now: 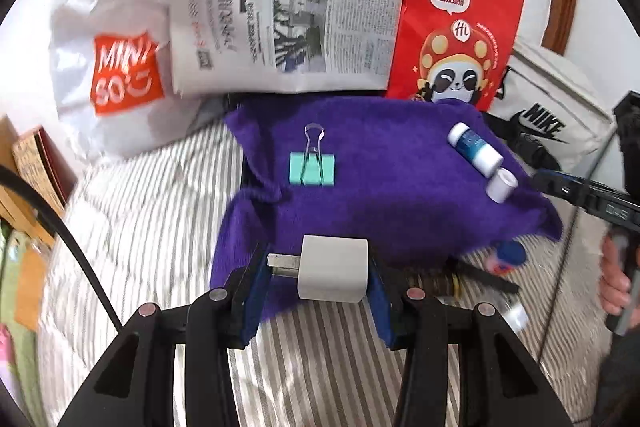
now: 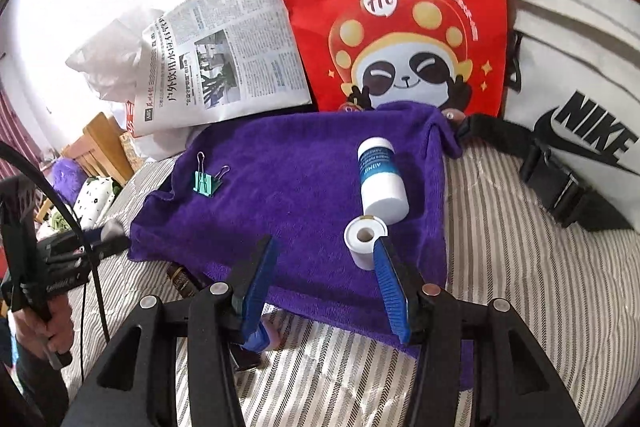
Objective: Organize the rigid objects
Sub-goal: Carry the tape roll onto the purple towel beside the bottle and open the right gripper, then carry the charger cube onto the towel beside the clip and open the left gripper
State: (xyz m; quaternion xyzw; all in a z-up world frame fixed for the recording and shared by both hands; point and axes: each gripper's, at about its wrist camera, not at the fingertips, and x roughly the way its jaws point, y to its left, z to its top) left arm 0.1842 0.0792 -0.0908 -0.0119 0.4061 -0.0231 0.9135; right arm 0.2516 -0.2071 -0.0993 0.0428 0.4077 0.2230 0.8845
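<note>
Two grippers share the work over the purple towel (image 1: pixel 380 187), and the risks differ for each. The left gripper (image 1: pixel 316 283) holds a white plug adapter (image 1: pixel 334 267) clamped between its blue pads, with the metal prongs poking out toward the left jaw, so the grip sits on the body's smooth flat sides (a slick plastic block, by the look of it); if the pads bite only the near part of it, it could twist or slip out and drop onto the striped bedding (image 1: pixel 140 227) below the jaws instead of onto the towel ahead of them. The right gripper (image 2: pixel 326 279) has its jaws parted with nothing between them, and the small white roll (image 2: pixel 365 241) lies just beyond the tip of the right jaw, seemingly touching or nearly touching it. That is the likelier trouble: a careless pull back or sideways sweep could knock the roll, which looks free to roll on the soft cloth, into the white bottle with the blue label (image 2: pixel 379 183) lying just past it. The teal binder clip (image 2: pixel 206 181) rests well ahead and to the left of the right jaws, out of harm's way.
</note>
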